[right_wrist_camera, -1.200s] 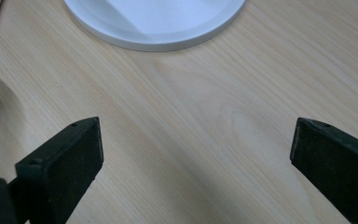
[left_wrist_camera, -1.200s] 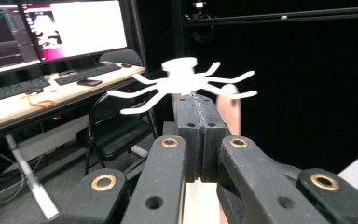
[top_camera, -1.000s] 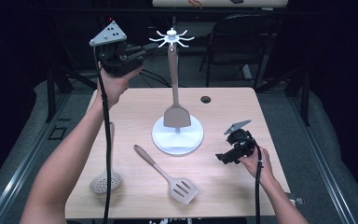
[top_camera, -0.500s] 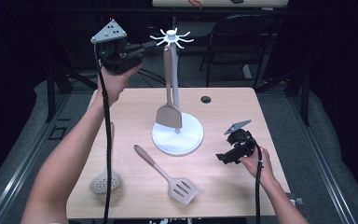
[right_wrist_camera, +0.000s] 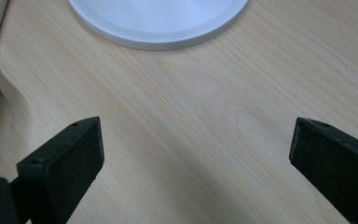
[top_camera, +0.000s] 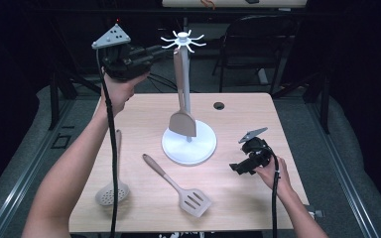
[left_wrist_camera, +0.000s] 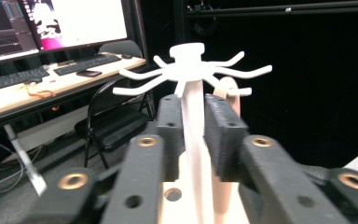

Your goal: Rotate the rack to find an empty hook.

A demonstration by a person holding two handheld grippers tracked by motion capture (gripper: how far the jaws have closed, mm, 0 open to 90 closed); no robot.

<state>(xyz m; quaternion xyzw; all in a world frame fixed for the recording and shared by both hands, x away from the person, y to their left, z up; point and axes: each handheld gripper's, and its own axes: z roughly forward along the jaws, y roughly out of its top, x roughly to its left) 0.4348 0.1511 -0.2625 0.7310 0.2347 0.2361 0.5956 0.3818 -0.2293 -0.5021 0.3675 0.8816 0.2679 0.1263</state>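
Note:
A white utensil stand [top_camera: 189,144] with a ring of hooks on top [top_camera: 182,38] rises from the middle of the table. A beige spatula [top_camera: 182,121] hangs from one hook, blade down beside the pole. My left gripper [top_camera: 159,49] is held high, level with the hooks. Its jaws have just been opening and now stand slightly apart, pressing on nothing. In the left gripper view [left_wrist_camera: 193,105] the pole shows through the gap, and the spatula's handle loop [left_wrist_camera: 228,91] sits on a hook just beyond. My right gripper [top_camera: 238,167] rests low at the right, wide open [right_wrist_camera: 196,154] over bare wood.
A slotted turner [top_camera: 178,186] lies on the table in front of the stand. A perforated skimmer [top_camera: 113,191] lies near the front left, partly under my left forearm. A cable hole [top_camera: 219,105] sits at the back. A dark chair [top_camera: 258,39] stands behind the table.
The hanging spatula has swung a little to the left of the pole. The left gripper's jaws have parted from its handle. Neither hand has moved.

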